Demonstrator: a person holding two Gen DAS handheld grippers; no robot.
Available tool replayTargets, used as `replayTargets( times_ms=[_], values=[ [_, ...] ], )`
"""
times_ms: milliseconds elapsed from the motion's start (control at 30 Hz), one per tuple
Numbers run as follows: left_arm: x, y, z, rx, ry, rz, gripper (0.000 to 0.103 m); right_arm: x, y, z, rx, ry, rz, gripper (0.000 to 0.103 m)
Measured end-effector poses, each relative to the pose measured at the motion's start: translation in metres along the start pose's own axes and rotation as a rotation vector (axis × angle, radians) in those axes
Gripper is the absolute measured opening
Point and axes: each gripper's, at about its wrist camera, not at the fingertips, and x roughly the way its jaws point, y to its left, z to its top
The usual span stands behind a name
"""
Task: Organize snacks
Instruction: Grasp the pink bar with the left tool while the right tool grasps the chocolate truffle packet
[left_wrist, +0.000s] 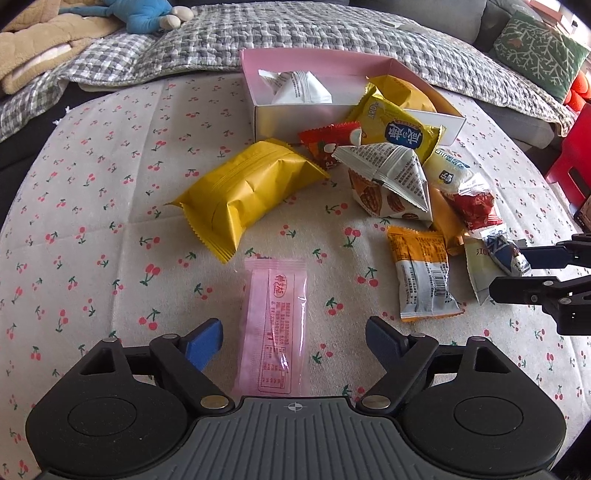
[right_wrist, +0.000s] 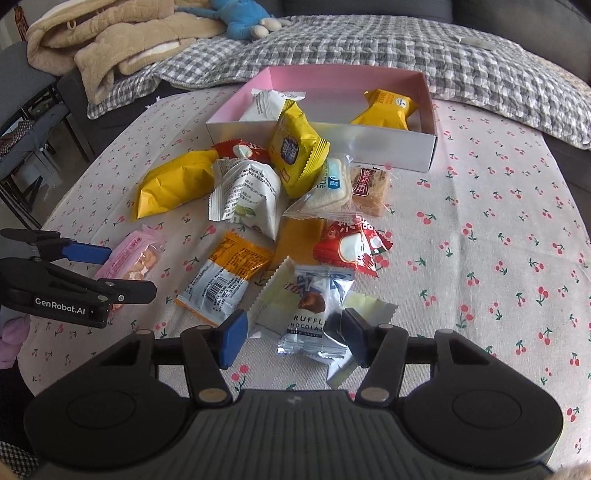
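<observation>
The left gripper (left_wrist: 293, 341) stands spread over a pink wafer packet (left_wrist: 275, 325) lying flat on the cherry-print surface (left_wrist: 92, 206); the blue pads sit either side of it with clear gaps, touching nothing. That packet looks light, thin and slick, probably brittle inside, so I would take it across the narrow middle and squeeze gently.

The right gripper (right_wrist: 293, 338) brackets a silver truffle chocolate packet (right_wrist: 316, 314), partly closed, yet I see cloth between pad and film on the left, so no pinch is made. The foil is crinkly and slippery, with one small hard lump; the crimped ends would slide out, the middle is safer.

Beyond lies the heap: an orange-and-white bar (right_wrist: 225, 275), a red packet (right_wrist: 351, 245), white pyramid bags, yellow pillows. The pink box (right_wrist: 426, 96) behind holds a white bag and a yellow one.

The near end of both packets is cut off by the gripper bodies, and what lies beneath the pile stays hidden.
</observation>
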Motion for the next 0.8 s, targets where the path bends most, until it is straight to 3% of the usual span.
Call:
replayTargets(
  times_ms=[267,367,500,800],
  values=[
    [0.004,-0.005,-0.002,0.036,0.017,0.039,0.059,0.0,0.0,-0.001,-0.005,-0.007,-0.025,0.045],
    [0.003,-0.007,-0.003,0.055,0.009,0.052,0.046,0.0,-0.001,0.0,-0.005,-0.01,-0.034,0.041],
    [0.001,-0.007,-0.003,0.06,0.002,0.058,0.033,0.0,-0.002,0.001,0.002,-0.014,-0.047,0.029],
    [-0.007,-0.006,-0.001,0.042,-0.029,0.032,0.029,-0.001,0.001,0.001,-0.002,-0.023,-0.067,0.021]
  ],
)
